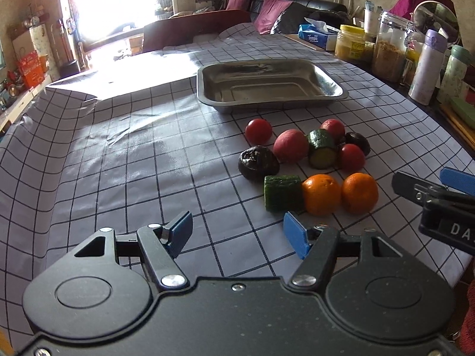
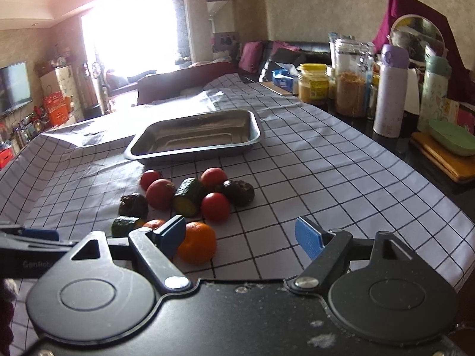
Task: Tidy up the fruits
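Here the left gripper (image 1: 236, 233) hangs over the checked cloth (image 1: 118, 163) with its blue pads (image 1: 181, 228) apart and nothing between them. Just ahead of its right pad lies a cucumber piece (image 1: 283, 192), touching the near orange (image 1: 321, 194); a second orange (image 1: 359, 192) sits just beside that one. Further out are a dark wrinkled fruit (image 1: 258, 163), a red fruit (image 1: 290, 146), a second cucumber piece (image 1: 322, 148) standing tilted, three tomatoes (image 1: 258, 131) and another dark fruit (image 1: 357, 142), all close together in one loose cluster.

The right gripper (image 2: 242, 237) also stands open and empty, its left pad (image 2: 173, 234) in front of an orange (image 2: 197, 243), though I cannot tell if it touches. In the left wrist view this gripper enters from the right edge, near the oranges.

Beyond the fruit, farther from both tools, rests a metal tray (image 1: 329, 81) with nothing in it; all the fruit lies on the cloth outside it. Off to the tools' right, past the cloth's edge, stand jars (image 2: 351, 86) with yellowish and brown contents, two flasks (image 2: 390, 89) and a tissue box (image 1: 316, 35).
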`<action>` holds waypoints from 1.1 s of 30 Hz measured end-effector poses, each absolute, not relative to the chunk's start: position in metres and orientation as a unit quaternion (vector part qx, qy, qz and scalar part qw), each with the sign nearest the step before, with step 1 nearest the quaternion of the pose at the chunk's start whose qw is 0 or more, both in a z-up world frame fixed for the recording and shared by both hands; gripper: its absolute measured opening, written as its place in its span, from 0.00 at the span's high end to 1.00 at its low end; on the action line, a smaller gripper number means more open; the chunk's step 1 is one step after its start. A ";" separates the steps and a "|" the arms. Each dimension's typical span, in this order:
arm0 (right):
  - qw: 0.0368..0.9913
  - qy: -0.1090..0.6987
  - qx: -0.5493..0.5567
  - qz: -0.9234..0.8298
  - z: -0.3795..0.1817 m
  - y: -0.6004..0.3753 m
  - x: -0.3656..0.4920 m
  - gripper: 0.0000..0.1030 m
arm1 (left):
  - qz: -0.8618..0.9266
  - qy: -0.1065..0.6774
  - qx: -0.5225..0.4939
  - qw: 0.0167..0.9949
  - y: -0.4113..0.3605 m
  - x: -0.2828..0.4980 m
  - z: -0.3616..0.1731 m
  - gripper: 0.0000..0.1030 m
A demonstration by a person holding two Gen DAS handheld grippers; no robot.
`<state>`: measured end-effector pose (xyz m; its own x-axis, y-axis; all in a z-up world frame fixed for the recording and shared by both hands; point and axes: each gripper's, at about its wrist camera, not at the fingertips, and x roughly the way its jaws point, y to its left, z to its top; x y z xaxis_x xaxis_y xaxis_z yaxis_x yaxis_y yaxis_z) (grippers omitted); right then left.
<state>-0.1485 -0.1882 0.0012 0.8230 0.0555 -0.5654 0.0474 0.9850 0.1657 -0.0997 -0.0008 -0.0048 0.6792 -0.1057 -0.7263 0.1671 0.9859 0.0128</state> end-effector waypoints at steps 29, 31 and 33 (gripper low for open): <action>0.930 0.343 0.123 0.047 -0.016 -0.198 -0.117 0.80 | -0.115 0.416 0.052 0.900 -0.015 -0.081 -0.010 0.55; 0.931 0.342 0.117 0.051 -0.015 -0.196 -0.118 0.80 | -0.121 0.410 0.052 0.903 -0.017 -0.082 -0.008 0.55; 0.931 0.343 0.109 0.063 -0.015 -0.196 -0.119 0.80 | -0.124 0.408 0.054 0.903 -0.018 -0.081 -0.007 0.55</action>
<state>-0.1186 -0.1961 -0.0145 0.7568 0.1917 -0.6249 -0.0418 0.9683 0.2464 -0.0808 -0.0177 -0.0068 0.6367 -0.1800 -0.7498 0.2683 0.9633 -0.0034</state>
